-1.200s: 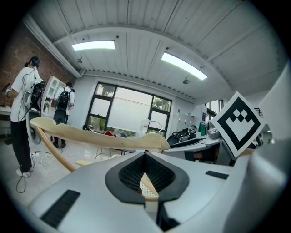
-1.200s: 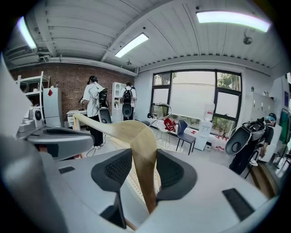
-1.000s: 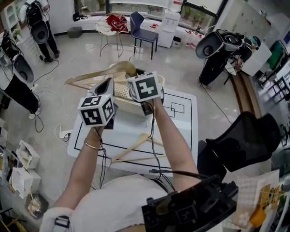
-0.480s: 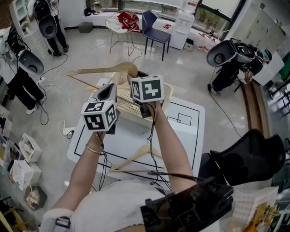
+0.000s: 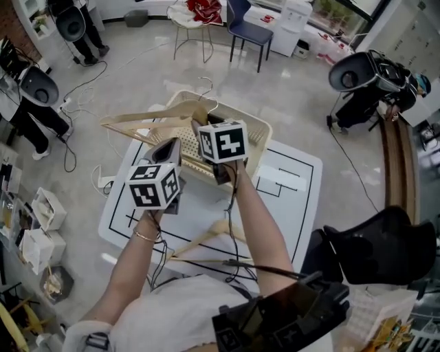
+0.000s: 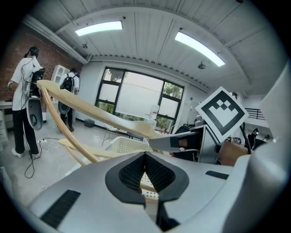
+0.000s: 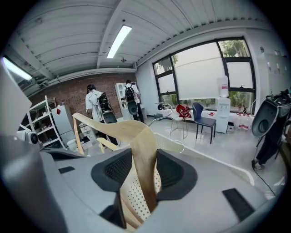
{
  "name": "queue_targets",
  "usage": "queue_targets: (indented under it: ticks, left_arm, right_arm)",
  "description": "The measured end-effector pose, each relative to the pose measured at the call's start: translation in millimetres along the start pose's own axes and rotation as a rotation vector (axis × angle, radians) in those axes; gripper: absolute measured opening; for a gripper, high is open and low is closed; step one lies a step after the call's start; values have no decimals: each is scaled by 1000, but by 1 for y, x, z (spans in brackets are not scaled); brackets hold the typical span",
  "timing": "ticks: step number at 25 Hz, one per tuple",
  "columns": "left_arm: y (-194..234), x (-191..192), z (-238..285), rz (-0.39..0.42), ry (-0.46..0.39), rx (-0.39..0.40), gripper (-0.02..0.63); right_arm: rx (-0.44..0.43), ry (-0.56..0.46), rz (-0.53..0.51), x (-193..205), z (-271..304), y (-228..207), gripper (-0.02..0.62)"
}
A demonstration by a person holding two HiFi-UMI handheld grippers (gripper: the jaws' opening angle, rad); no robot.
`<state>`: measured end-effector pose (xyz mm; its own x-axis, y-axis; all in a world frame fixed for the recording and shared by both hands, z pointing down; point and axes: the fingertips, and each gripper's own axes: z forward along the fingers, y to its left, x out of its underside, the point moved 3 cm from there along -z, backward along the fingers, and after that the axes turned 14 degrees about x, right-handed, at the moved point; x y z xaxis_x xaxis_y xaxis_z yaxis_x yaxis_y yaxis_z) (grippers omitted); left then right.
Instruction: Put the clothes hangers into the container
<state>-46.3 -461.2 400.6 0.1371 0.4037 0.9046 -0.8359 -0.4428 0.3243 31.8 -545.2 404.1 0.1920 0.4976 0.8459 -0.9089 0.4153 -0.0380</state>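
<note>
My right gripper (image 7: 143, 169) is shut on the neck of a pale wooden hanger (image 7: 136, 136). In the head view this hanger (image 5: 141, 120) reaches out to the left over the cream perforated basket (image 5: 258, 134), its wire hook at the far rim. The right gripper (image 5: 207, 126) is over the basket's near side. Just to its left, my left gripper (image 5: 172, 144) is shut with nothing in it, and its tips (image 6: 145, 155) meet. A second wooden hanger (image 5: 199, 240) lies on the white table (image 5: 292, 199), near the front edge under my arms.
Black lines mark out the table top. A black office chair (image 5: 378, 240) stands close at the right. Farther off are a blue chair (image 5: 251, 27), a white chair with red cloth (image 5: 196, 14) and dark equipment (image 5: 368, 75). Cables and boxes litter the floor at the left.
Both grippers have come down and forward towards the basket. The held hanger, which hung above the basket's left side, now lies low across its rim.
</note>
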Motion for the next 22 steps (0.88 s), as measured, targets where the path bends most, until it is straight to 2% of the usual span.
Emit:
queue_targets:
  ticks: [7, 11, 16, 22]
  left_arm:
    - [6, 35, 4, -46, 72, -11, 0]
    - [10, 39, 4, -53, 79, -20, 0]
    - [11, 45, 5, -57, 96, -34, 0]
    - [18, 51, 6, -66, 109, -60, 0]
  right_arm:
    - [-7, 77, -58, 31, 26, 6, 176]
    - [-2, 88, -34, 35, 34, 3, 176]
    - [43, 129, -27, 50, 42, -9, 176]
    - [40, 153, -12, 57, 51, -14, 176]
